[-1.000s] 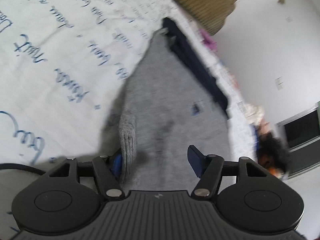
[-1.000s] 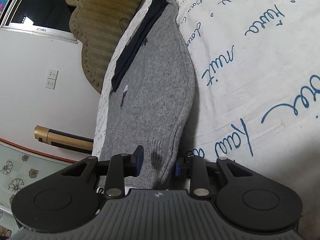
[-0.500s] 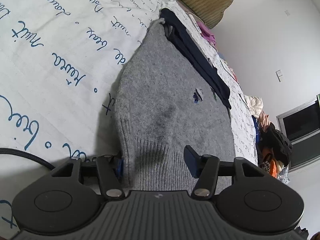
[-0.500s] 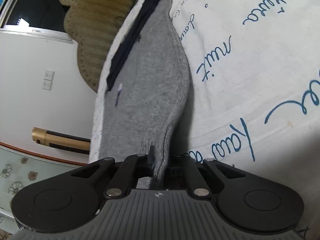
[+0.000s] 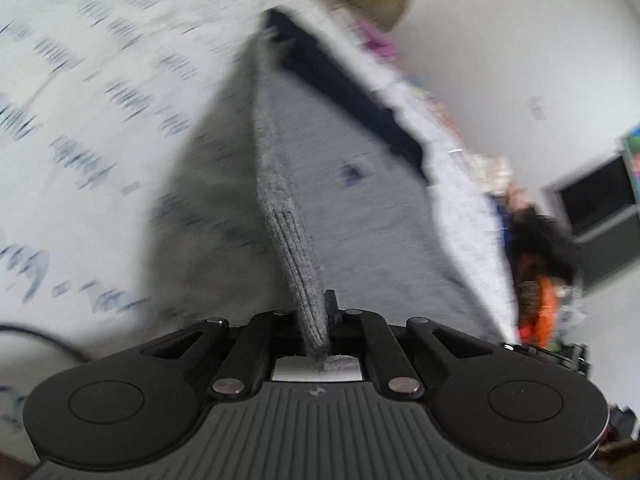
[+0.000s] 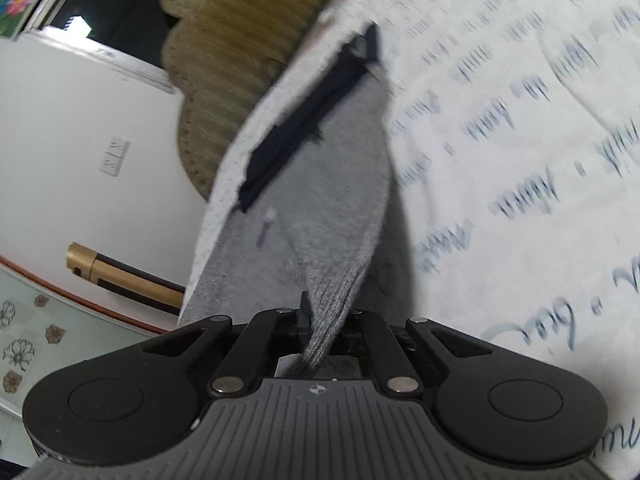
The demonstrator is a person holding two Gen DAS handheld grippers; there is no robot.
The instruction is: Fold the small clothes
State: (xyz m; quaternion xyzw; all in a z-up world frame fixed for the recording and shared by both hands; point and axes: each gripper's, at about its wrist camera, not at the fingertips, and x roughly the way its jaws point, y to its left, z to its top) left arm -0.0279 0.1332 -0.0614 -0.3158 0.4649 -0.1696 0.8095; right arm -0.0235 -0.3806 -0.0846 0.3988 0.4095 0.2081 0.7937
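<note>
A small grey knit sweater (image 5: pixel 360 208) with a dark navy collar (image 5: pixel 344 92) lies on a white bedsheet with blue writing. My left gripper (image 5: pixel 318 320) is shut on the sweater's ribbed hem and lifts that edge off the sheet. In the right wrist view my right gripper (image 6: pixel 320 320) is shut on the other end of the same ribbed hem (image 6: pixel 332 304), also raised. The sweater (image 6: pixel 332 184) stretches away toward its navy collar (image 6: pixel 304 120). Both views are motion-blurred.
The bedsheet (image 5: pixel 100 100) spreads wide to the left of the sweater and, in the right wrist view (image 6: pixel 520 140), to its right. A tan headboard (image 6: pixel 240 40) stands at the far end. A pile of clothes (image 5: pixel 536 248) lies beyond the bed's edge.
Both grippers have closed on the ribbed hem: the right one half a second ago, the left one since. Both have lifted the hem off the sheet.
</note>
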